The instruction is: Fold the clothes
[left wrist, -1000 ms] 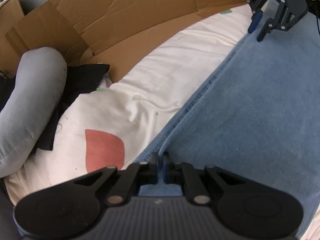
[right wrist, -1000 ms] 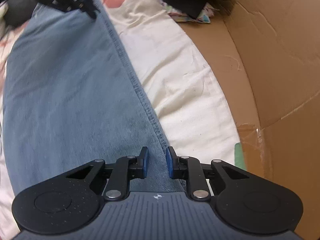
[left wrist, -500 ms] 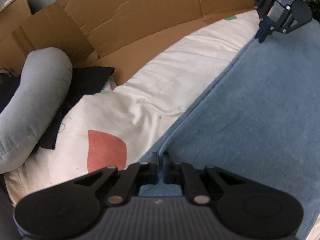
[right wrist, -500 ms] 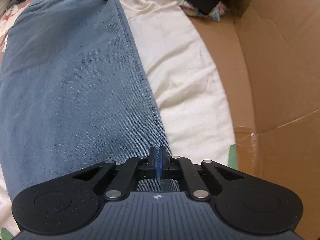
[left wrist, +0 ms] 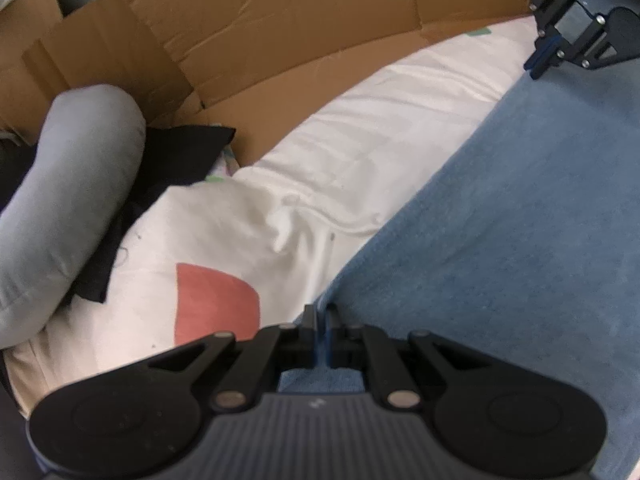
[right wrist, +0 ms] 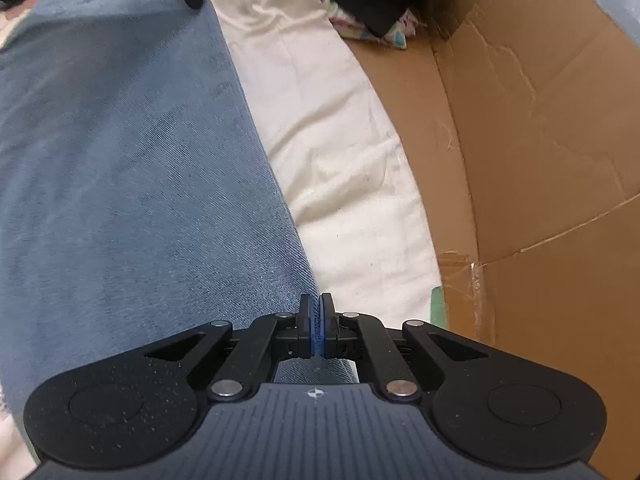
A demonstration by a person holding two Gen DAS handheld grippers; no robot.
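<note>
Blue denim garment (left wrist: 500,240) lies spread flat over a cream sheet (left wrist: 360,152), with brown cardboard panels (left wrist: 280,32) standing along the sheet's far side. Left gripper (left wrist: 321,314) is clenched on the denim's stitched edge, cloth pinched between its pads. Right gripper (right wrist: 318,304) is clamped on the same edge further along; a strip of blue fabric shows between its closed pads. Each gripper appears at the far end of the garment in the other's view. A grey rolled cushion (left wrist: 68,200) and black cloth (left wrist: 176,152) lie beyond the sheet.
</note>
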